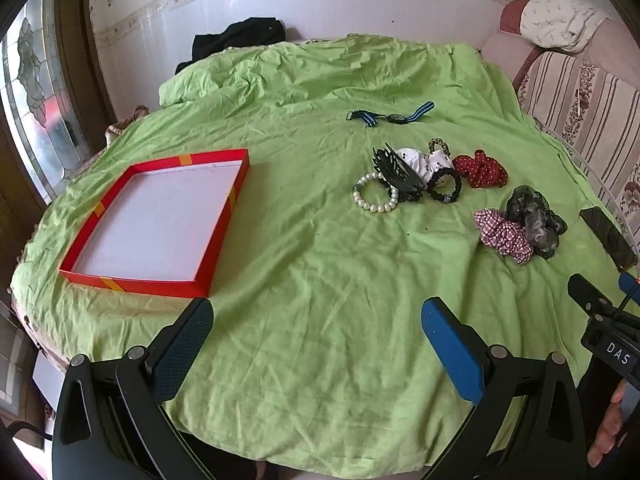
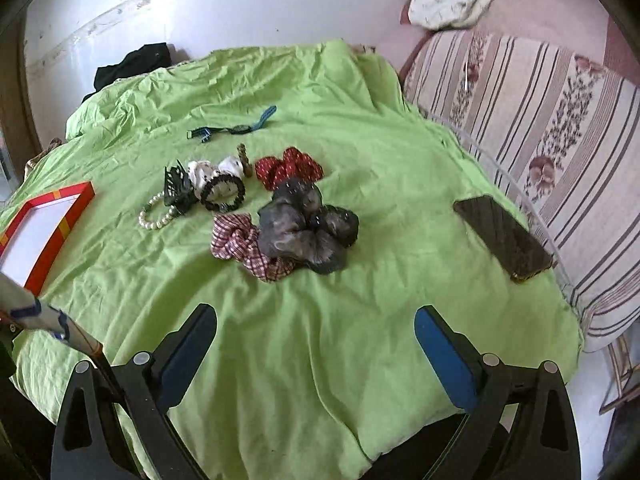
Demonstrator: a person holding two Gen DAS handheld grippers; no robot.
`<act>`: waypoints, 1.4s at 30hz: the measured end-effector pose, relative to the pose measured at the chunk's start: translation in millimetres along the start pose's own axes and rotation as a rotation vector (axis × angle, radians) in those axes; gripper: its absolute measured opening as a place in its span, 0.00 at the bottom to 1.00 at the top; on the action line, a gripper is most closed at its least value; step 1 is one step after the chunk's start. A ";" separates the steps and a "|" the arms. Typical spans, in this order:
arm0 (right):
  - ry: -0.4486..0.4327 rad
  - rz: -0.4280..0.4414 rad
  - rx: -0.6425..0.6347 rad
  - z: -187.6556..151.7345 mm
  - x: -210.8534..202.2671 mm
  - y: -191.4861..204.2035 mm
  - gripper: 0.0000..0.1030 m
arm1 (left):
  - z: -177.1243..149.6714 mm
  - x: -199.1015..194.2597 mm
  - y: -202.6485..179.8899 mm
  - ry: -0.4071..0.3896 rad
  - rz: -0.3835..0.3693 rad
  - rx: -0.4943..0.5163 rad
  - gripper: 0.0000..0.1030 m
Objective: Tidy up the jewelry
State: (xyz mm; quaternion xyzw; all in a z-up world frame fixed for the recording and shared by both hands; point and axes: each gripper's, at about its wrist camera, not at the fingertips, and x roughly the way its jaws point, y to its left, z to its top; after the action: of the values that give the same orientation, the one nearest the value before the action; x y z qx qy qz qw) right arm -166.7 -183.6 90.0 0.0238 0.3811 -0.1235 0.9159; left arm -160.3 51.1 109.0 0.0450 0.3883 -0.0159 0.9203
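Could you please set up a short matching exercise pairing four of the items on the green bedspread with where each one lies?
Things:
1. red shallow cardboard box
2. white pearl bead bracelet
3. blue-striped strap wristwatch
4. dark flat smartphone

Places:
A. farthest back, beyond the scrunchies
B. near the striped sofa edge
C. left side, apart from the pile
D. touching the black claw hair clip

Pairs: 1-C, 2-D, 3-A, 4-B

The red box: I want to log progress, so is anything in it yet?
Empty. The red box shows only its bare white floor in the left wrist view, and the pearl bracelet and the scrunchies lie out on the green sheet.
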 end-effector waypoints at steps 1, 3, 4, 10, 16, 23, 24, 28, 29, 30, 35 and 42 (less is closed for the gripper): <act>-0.009 0.007 -0.002 -0.1 -2.6 -0.7 0.98 | -0.6 -1.1 -0.5 -0.003 -0.003 0.001 1.00; -0.017 0.019 0.007 0.4 -6.0 0.4 0.98 | -1.8 -2.0 -2.5 -0.003 -0.010 0.005 1.00; -0.017 0.022 0.012 0.6 -6.9 1.0 0.98 | -2.4 -2.3 -2.7 0.000 -0.016 0.006 1.00; 0.000 0.027 0.014 0.1 -7.0 1.3 0.87 | -7.2 0.2 -5.3 0.027 -0.062 0.019 1.00; 0.024 0.030 0.028 -3.0 1.0 1.5 0.84 | -8.6 5.6 -8.5 0.045 -0.071 0.030 1.00; 0.049 0.026 0.041 -5.2 11.3 -1.9 0.84 | -9.8 17.7 -11.3 0.087 -0.083 0.037 1.00; 0.053 0.023 0.043 -5.4 12.9 -2.3 0.84 | -10.2 19.3 -11.8 0.092 -0.085 0.038 1.00; 0.067 0.021 0.051 -5.6 18.3 -4.5 0.84 | -11.5 24.5 -14.0 0.112 -0.097 0.039 1.00; 0.069 0.021 0.052 -5.7 19.3 -4.9 0.84 | -12.0 25.8 -14.6 0.117 -0.099 0.039 1.00; 0.072 0.021 0.053 -5.7 20.5 -5.0 0.84 | -11.8 27.8 -11.5 0.123 -0.103 0.040 1.00; 0.082 0.024 0.052 -5.5 25.2 -5.3 0.84 | -12.4 33.3 -12.2 0.143 -0.109 0.039 1.00; 0.085 0.023 0.053 -6.3 28.4 -5.3 0.84 | -12.5 39.6 -14.7 0.158 -0.111 0.045 1.00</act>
State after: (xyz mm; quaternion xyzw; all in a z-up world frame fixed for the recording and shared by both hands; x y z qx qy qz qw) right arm -153.0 -193.7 65.8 0.0577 0.4160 -0.1218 0.8993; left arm -142.5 37.9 70.9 0.0452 0.4612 -0.0722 0.8832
